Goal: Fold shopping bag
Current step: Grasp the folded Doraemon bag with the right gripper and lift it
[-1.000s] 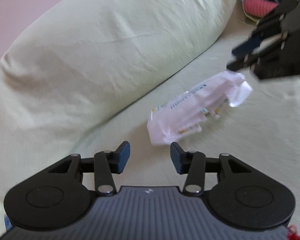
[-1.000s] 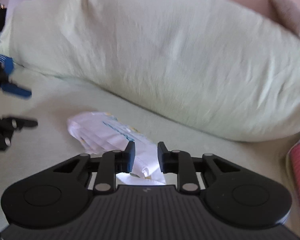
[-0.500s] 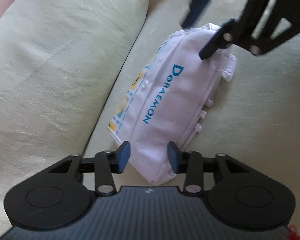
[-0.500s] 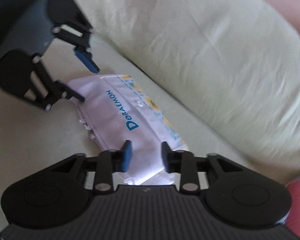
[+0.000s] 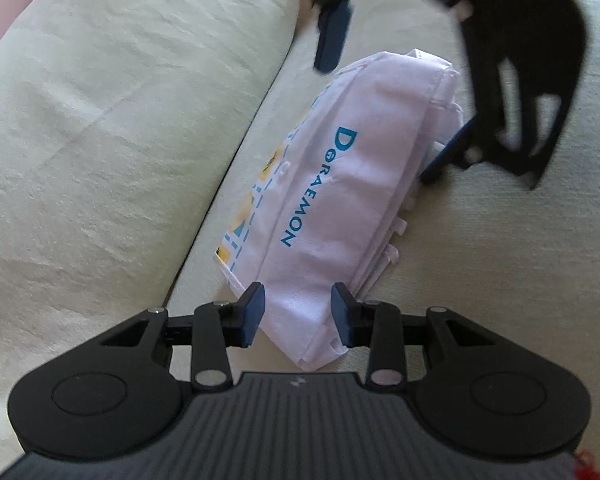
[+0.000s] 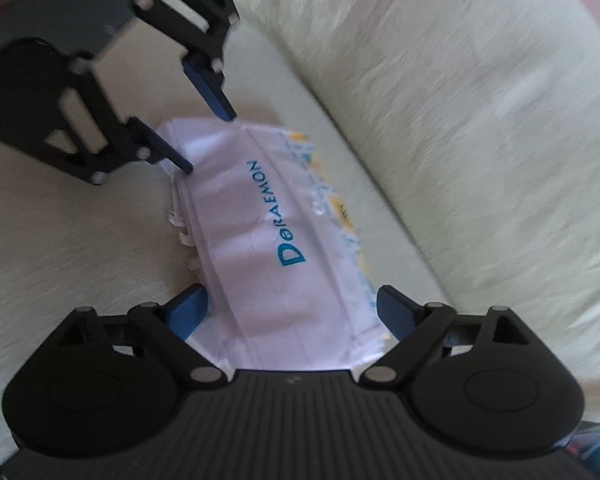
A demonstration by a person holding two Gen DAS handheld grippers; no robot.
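Note:
A white shopping bag [image 5: 340, 184] printed "DORAEMON" lies folded into a long flat bundle on the pale green seat, next to the back cushion; it also shows in the right wrist view [image 6: 268, 240]. My left gripper [image 5: 298, 312] is open, its fingers on either side of the bag's near end. My right gripper [image 6: 292, 308] is open wide, straddling the opposite end of the bag. Each gripper shows in the other's view: the right one [image 5: 380, 100] at the bag's far end, and the left one [image 6: 208, 140] likewise.
The big pale green back cushion [image 5: 120, 120] runs along one long side of the bag, also in the right wrist view [image 6: 460, 120]. The seat surface [image 5: 500, 280] stretches out on the bag's other side.
Both grippers have swung down from above the sofa to opposite ends of the bag. The right gripper's jaws have opened much wider. The bag now lies flat between them.

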